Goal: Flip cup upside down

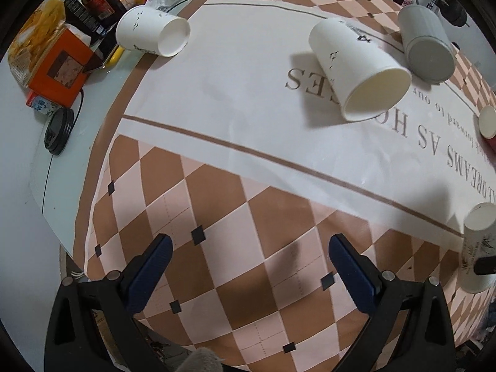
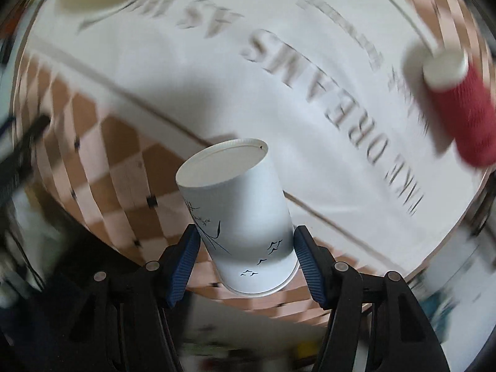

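My right gripper (image 2: 245, 257) is shut on a white paper cup (image 2: 238, 210) with bird drawings, held above the table with its base up and away and its rim toward the camera. That cup also shows at the right edge of the left wrist view (image 1: 479, 248). My left gripper (image 1: 248, 263) is open and empty over the checkered cloth. A white paper cup (image 1: 356, 68) lies on its side at the centre right. Another white cup (image 1: 152, 31) lies on its side at the far left. A grey cup (image 1: 426, 43) lies beside the middle one.
A red ribbed cup (image 2: 458, 105) lies on its side at the right. The cloth (image 1: 248, 93) carries printed lettering. Off the cloth at the left are an orange box (image 1: 59, 68), a dark bottle (image 1: 99, 0), a black lid (image 1: 59, 130) and crumpled paper.
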{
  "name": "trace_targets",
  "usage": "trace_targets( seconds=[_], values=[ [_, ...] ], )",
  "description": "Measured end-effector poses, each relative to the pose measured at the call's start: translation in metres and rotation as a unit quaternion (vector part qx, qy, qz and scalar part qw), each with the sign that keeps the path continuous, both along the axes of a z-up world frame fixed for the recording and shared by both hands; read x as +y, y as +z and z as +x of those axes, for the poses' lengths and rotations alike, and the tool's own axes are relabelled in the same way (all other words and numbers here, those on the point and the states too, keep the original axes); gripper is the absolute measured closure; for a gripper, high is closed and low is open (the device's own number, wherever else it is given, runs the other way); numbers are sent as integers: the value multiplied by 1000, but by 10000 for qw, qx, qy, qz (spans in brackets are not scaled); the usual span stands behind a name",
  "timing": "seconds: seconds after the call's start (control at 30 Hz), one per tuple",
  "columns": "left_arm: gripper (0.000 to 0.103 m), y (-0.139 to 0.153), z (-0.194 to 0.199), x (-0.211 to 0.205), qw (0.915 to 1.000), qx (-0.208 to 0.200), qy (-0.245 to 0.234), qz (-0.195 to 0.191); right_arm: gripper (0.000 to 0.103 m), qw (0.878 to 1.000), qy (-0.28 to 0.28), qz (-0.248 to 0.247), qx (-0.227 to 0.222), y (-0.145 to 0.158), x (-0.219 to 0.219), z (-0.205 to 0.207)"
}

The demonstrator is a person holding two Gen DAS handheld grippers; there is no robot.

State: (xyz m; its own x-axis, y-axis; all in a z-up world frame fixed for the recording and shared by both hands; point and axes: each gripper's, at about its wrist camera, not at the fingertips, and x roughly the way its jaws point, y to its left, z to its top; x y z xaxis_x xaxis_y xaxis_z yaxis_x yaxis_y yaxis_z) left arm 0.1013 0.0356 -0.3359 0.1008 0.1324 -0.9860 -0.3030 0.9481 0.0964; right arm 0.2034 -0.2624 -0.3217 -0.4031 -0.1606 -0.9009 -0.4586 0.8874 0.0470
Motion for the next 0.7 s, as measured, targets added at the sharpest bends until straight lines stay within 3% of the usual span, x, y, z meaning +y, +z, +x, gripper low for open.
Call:
trace_targets(
  seconds=[0.2,0.37,0.57,0.63,0.7],
  values=[
    [0,8,7,-19,9998,-106,-125,-57,39,9961,-874,69,101,-11,-21,21],
    [0,12,13,-41,9994,-128,-331,38,39,9933,-1150,150,-7,-6,-16,21],
    [0,13,18,-60,9986,-150,-508,47,35,9942,-1064,136,-61,-4,-18,16],
    [0,13,19,-58,9985,-206,-508,37,27,9959,-833,102,-332,5,-17,12],
    [0,14,19,-59,9985,-302,-461,34,27,9962,-638,182,-572,12,-8,9]
  ],
)
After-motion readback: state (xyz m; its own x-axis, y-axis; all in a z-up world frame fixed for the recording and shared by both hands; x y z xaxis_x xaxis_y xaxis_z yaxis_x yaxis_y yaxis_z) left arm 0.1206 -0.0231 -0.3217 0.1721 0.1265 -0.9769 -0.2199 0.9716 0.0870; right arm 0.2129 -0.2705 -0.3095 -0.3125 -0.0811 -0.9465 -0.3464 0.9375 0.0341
